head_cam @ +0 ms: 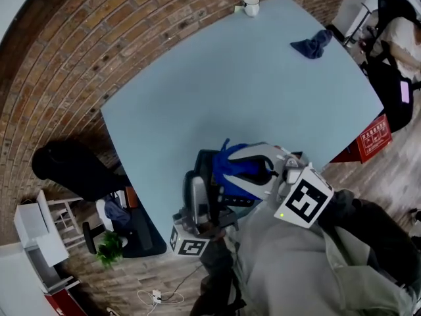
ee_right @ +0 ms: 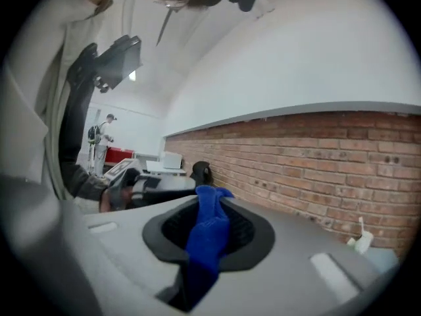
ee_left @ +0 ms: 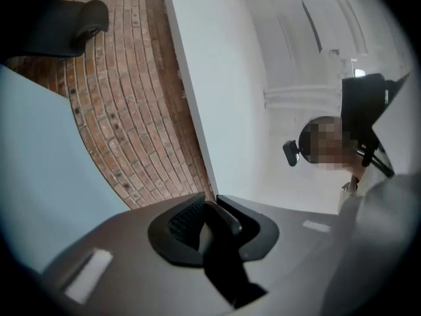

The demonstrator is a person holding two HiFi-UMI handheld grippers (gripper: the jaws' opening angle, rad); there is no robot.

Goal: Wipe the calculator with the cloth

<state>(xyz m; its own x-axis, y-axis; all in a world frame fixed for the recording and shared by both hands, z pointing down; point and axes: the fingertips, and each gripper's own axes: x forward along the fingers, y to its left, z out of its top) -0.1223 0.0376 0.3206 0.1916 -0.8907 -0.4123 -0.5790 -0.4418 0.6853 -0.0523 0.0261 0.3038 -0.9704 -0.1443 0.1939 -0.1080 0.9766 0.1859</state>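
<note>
Right tool (ee_right: 209, 226) clamped on cloth (ee_right: 209, 206), beside calculator (ee_left: 225, 259); left tool (ee_left: 208, 226) clamped on calculator.

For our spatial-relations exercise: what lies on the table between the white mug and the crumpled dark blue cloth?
Nothing. In the head view, the light blue table top between the white mug and the dark blue cloth is bare.
</note>
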